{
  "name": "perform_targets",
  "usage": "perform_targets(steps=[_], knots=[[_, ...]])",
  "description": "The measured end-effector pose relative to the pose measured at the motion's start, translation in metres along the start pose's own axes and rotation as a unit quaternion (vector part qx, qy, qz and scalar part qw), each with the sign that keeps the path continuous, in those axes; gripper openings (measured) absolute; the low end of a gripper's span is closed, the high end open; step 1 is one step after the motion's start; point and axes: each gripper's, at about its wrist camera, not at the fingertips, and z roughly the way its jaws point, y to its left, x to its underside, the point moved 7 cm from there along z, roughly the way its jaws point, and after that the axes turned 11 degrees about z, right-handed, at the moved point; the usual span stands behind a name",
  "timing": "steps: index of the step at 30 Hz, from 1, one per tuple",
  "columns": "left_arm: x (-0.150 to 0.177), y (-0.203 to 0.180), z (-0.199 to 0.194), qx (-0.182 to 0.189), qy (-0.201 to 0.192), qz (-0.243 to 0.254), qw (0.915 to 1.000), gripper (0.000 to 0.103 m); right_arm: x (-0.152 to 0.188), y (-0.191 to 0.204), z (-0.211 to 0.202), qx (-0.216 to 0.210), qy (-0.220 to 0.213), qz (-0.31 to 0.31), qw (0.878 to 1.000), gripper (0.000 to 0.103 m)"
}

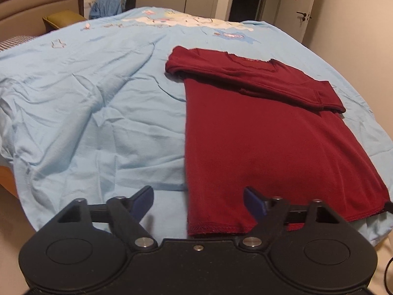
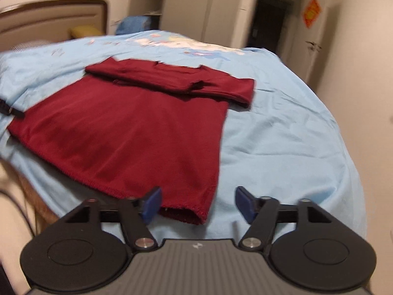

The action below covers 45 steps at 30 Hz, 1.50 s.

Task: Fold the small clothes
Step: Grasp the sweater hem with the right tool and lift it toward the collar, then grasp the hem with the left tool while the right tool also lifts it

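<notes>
Near the bed's near edge on the light-blue printed bedsheet (image 1: 86, 113) lay the dark red knit sweater (image 1: 265, 152), sleeves folded across, both the left gripper (image 1: 198, 202) and right gripper (image 2: 198, 202) spread empty over its hem corners, where an uneven pinch could skew the fold.

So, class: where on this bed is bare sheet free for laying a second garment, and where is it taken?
Free: the wide blue sheet left of the red shirt, toward the headboard; a narrower strip right of it. Taken: the near edge, under the shirt.
</notes>
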Motion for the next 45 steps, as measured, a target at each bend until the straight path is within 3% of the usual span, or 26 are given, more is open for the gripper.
perform_targets(steps=[2,6,10,14,16,18,21,24,29,31,34,42,44,45], knots=[[-0.002,0.000,-0.002,-0.013,-0.008,0.001,0.9999,0.100,0.003,0.011,0.002,-0.006,0.004,-0.048,0.999,0.087],[-0.008,-0.007,-0.004,-0.020,-0.024,0.014,0.9994,0.102,0.012,0.032,0.017,0.002,0.025,-0.125,0.992,0.089],[-0.012,-0.021,-0.003,-0.017,-0.033,0.032,0.9988,0.102,0.022,0.043,0.040,0.042,0.050,-0.185,0.981,0.089],[-0.012,-0.038,-0.002,0.007,-0.039,0.054,0.9978,0.102,0.022,0.053,0.045,0.062,0.029,-0.230,0.971,0.089],[-0.011,-0.048,-0.003,0.014,-0.043,0.075,0.9962,0.102,0.020,0.056,0.041,0.060,0.012,-0.240,0.969,0.081],[-0.010,-0.060,-0.004,0.023,-0.050,0.098,0.9937,0.102,0.015,0.058,0.034,0.041,-0.001,-0.234,0.971,0.052],[-0.008,-0.076,-0.007,0.047,-0.062,0.128,0.9888,0.102,0.007,0.060,0.024,0.005,-0.017,-0.218,0.976,0.025],[-0.007,-0.093,-0.010,0.072,-0.074,0.160,0.9817,0.102,-0.007,0.060,0.014,-0.036,-0.029,-0.178,0.983,0.020],[-0.001,-0.121,-0.009,0.099,-0.083,0.216,0.9678,0.102,-0.040,0.047,0.019,-0.067,-0.041,-0.092,0.993,0.013],[0.002,-0.130,-0.002,0.100,-0.080,0.239,0.9626,0.102,-0.057,0.039,0.024,-0.081,-0.048,-0.050,0.994,0.013],[0.003,-0.140,0.011,0.072,-0.068,0.269,0.9580,0.102,-0.077,0.027,0.030,-0.093,-0.058,-0.005,0.994,0.012],[-0.001,-0.101,0.027,-0.026,-0.051,0.281,0.9579,0.071,-0.098,0.012,0.040,-0.088,-0.068,0.024,0.994,0.011],[-0.001,-0.083,0.027,-0.046,-0.045,0.273,0.9600,0.052,-0.098,0.011,0.043,-0.085,-0.067,0.028,0.994,0.011],[-0.001,-0.074,0.026,-0.055,-0.042,0.267,0.9613,0.047,-0.097,0.012,0.041,-0.083,-0.067,0.029,0.994,0.011]])
